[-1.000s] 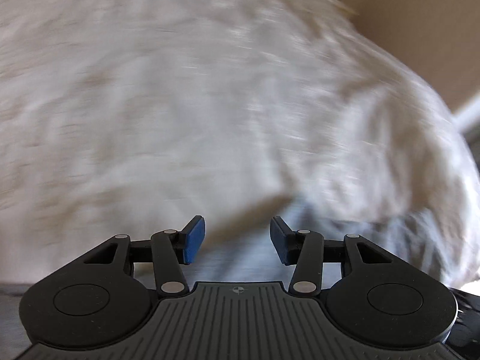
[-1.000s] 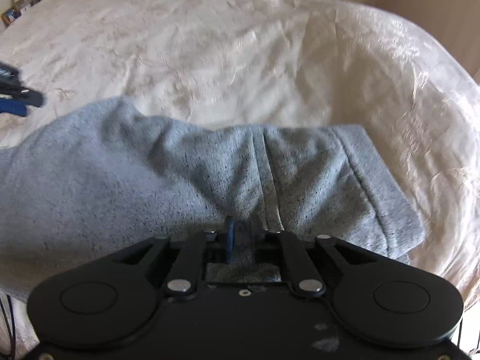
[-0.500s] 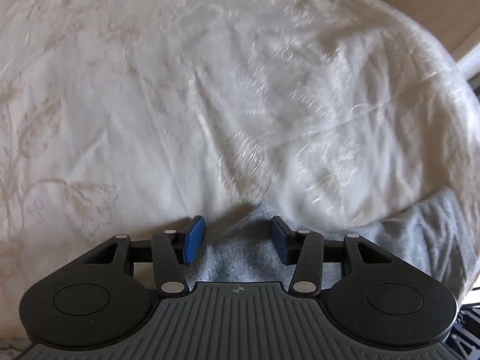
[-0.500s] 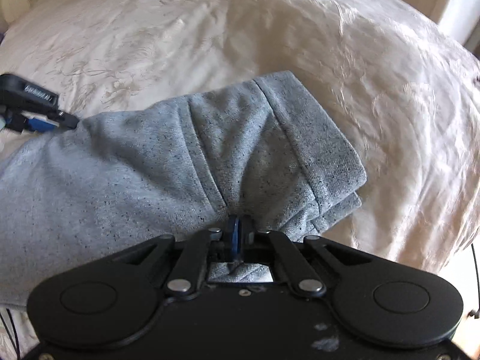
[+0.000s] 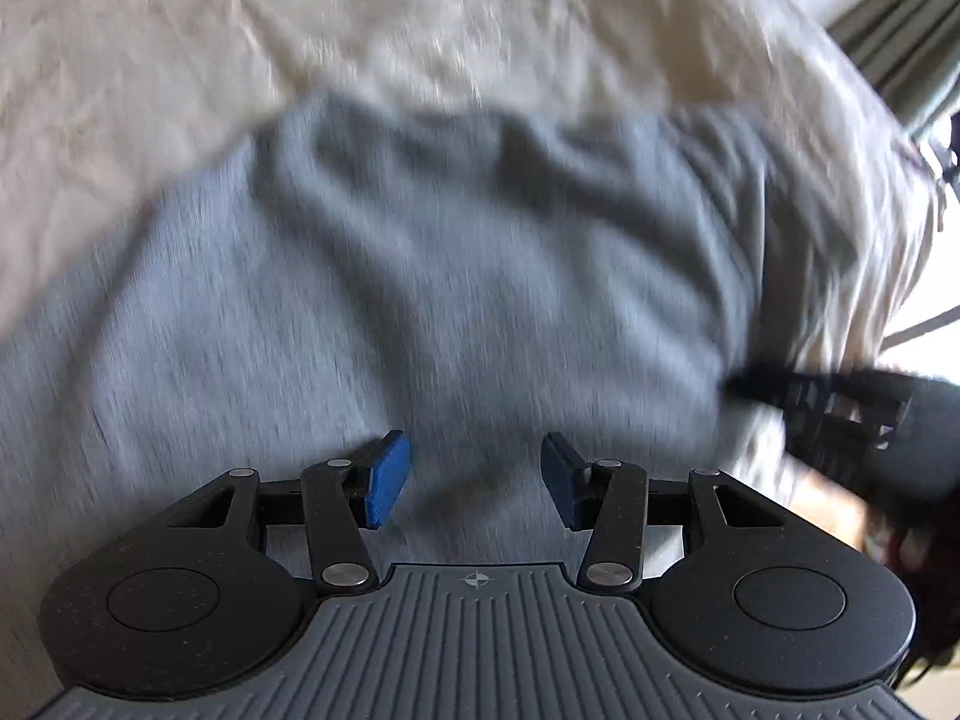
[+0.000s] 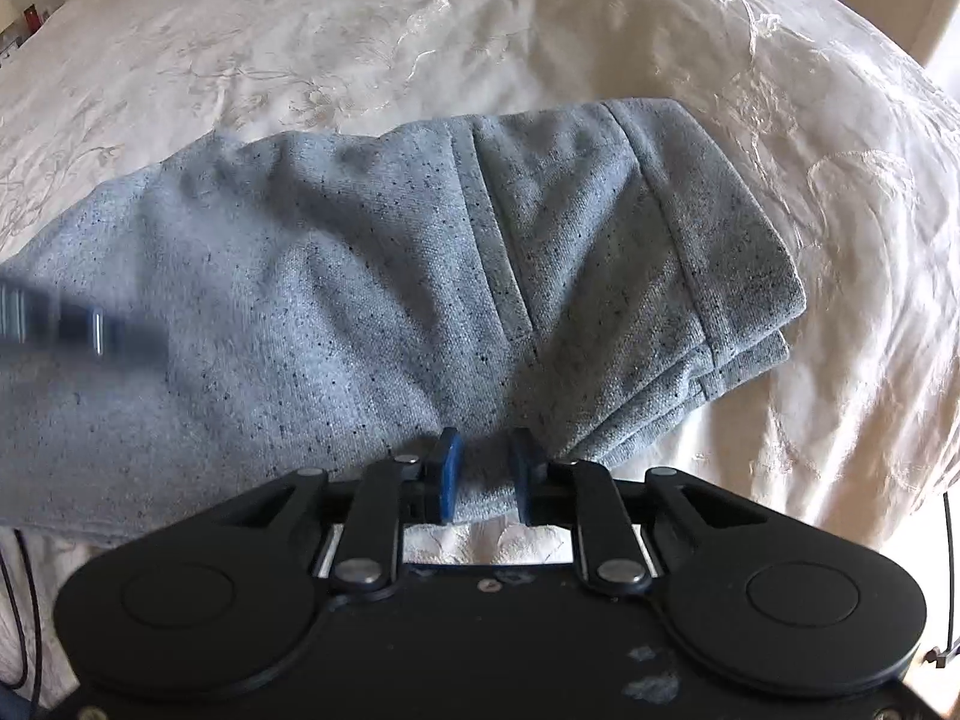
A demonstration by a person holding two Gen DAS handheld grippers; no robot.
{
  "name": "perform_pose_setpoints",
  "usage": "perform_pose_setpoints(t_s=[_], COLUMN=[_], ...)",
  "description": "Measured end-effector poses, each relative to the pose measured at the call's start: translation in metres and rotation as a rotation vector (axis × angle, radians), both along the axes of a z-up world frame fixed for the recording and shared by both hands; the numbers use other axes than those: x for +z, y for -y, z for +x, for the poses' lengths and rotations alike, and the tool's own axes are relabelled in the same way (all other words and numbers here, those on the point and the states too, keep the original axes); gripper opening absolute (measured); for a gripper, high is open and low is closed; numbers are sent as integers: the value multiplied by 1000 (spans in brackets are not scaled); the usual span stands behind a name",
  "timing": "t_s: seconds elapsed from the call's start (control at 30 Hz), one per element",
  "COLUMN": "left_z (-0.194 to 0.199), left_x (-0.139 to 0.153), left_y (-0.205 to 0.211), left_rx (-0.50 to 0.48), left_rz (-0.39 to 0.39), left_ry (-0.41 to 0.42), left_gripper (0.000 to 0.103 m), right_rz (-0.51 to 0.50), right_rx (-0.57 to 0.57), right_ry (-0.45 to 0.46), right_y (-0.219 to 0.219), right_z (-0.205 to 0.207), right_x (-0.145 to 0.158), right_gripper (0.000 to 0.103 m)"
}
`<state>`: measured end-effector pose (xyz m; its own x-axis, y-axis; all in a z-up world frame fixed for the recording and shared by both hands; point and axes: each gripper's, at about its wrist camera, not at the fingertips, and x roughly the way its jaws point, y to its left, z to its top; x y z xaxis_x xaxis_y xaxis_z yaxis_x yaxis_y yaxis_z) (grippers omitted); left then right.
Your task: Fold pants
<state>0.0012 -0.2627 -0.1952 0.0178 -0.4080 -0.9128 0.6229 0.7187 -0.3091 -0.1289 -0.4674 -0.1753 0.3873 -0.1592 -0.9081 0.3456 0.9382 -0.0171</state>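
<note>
Grey sweatpants (image 6: 372,276) folded in layers on cream embroidered bedspread (image 6: 840,180), stacked hems at right edge. Right gripper (image 6: 483,477): jaws just been opening, narrow gap, cloth edge between blue pads, pads not pressing. Left gripper (image 5: 474,480): jaws spread, nothing gripped, over pants; view motion-blurred.

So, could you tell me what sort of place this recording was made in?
Most likely a bedroom: the grey pants lie on a cream embroidered bedspread over a bed, and curtains hang at the edge.
</note>
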Motion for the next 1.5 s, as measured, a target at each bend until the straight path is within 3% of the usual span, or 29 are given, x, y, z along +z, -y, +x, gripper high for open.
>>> perform_pose_setpoints(t_s=[0.07, 0.27, 0.33, 0.4, 0.43, 0.47, 0.63, 0.9, 0.93, 0.97, 1.03, 1.13, 1.2, 1.27, 1.4, 1.5], left_z=[-6, -6, -9, -10, -11, -12, -12, -10, -9, -9, -8, -6, -4, -3, -2, -2], left_x=[-2, -5, -6, -8, -8, -10, -6, -12, -12, -13, -14, -15, -15, -16, -16, -11], left_y=[-3, -16, -18, -19, -18, -17, -10, 6, 7, 9, 11, 14, 16, 19, 20, 19], left_rx=[-20, 96, 90, 81, 82, 84, 65, 36, 33, 30, 25, 23, 25, 25, 4, 7], left_rz=[11, -14, -11, -8, -7, -8, 8, 37, 39, 40, 41, 46, 46, 45, 48, 36], left_ry=[16, -16, -10, -5, -5, -7, -5, -10, -11, -13, -16, -20, -26, -30, -24, -23], left_gripper=[47, 47, 47, 47, 47, 47, 47, 48, 49, 49, 50, 51, 52, 53, 54, 54], right_rz=[-1, 10, 31, 30, 31, 44, 94, 167, 174, 174, 148, 86, 75, 86, 104, 94], right_rx=[8, -18, -99, -215, -283, -326, -471, -493, -496, -492, -459, -356, -351, -417, -485, -477], right_ry=[-4, 13, 105, 161, 175, 180, 225, 232, 223, 215, 198, 240, 269, 228, 73, 97], right_y=[2, -3, 5, 18, 27, 35, 70, 83, 82, 81, 74, 56, 50, 55, 73, 74], right_z=[3, -7, -16, -26, -31, -34, -40, -23, -21, -18, -10, -4, -12, -23, -23, -19], right_x=[-1, 4, 21, 33, 36, 36, 33, 24, 22, 22, 25, 54, 71, 63, 8, 15], right_gripper=[19, 21, 23, 39, 52, 56, 57, 52, 47, 31, 11, 9, 8, 9, 11, 13])
